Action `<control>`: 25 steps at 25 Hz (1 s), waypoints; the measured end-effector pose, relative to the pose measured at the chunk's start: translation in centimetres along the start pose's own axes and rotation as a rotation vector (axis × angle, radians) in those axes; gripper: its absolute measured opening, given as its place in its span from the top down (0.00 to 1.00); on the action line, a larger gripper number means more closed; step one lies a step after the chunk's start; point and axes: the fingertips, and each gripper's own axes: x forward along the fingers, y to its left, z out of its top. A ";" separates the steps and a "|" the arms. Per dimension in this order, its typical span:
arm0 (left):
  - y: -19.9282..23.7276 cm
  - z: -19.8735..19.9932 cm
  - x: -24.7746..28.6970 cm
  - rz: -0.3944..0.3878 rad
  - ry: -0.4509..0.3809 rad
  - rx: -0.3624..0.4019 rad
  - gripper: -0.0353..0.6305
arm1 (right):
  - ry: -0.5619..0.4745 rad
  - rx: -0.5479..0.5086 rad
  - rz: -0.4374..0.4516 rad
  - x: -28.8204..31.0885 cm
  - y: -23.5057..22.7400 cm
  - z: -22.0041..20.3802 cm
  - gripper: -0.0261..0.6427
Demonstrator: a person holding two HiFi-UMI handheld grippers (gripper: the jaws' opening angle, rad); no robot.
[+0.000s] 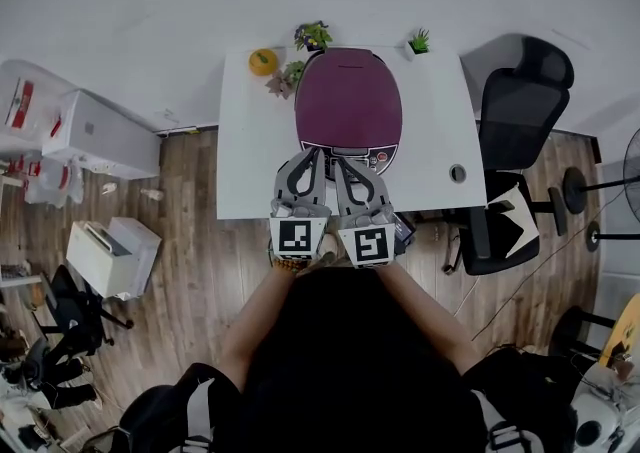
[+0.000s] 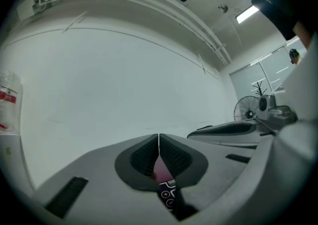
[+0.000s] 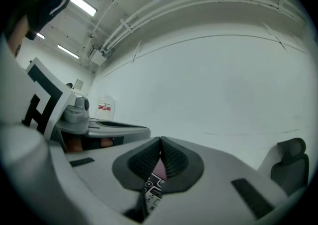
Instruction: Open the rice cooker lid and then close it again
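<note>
The rice cooker (image 1: 348, 101), with a dark purple lid that lies closed, stands at the middle of the white table (image 1: 250, 141). Its control panel (image 1: 357, 156) faces me. My left gripper (image 1: 314, 154) and right gripper (image 1: 341, 163) are side by side at the cooker's front edge, pointing level over the panel. In the left gripper view the left gripper (image 2: 158, 142) has its pads together with nothing between them; a strip of the purple cooker (image 2: 161, 169) and its buttons show below. The right gripper (image 3: 160, 144) is likewise shut and empty above the cooker (image 3: 158, 171).
An orange fruit (image 1: 263, 61) and small potted plants (image 1: 313, 36) (image 1: 419, 41) sit along the table's far edge. A black office chair (image 1: 515, 111) stands to the right. White boxes (image 1: 100, 131) rest on the wooden floor at the left.
</note>
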 end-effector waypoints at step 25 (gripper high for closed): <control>-0.9 -2.1 0.2 -0.027 0.048 -0.033 0.91 | 0.058 0.084 0.004 -0.4 0.2 -1.9 0.92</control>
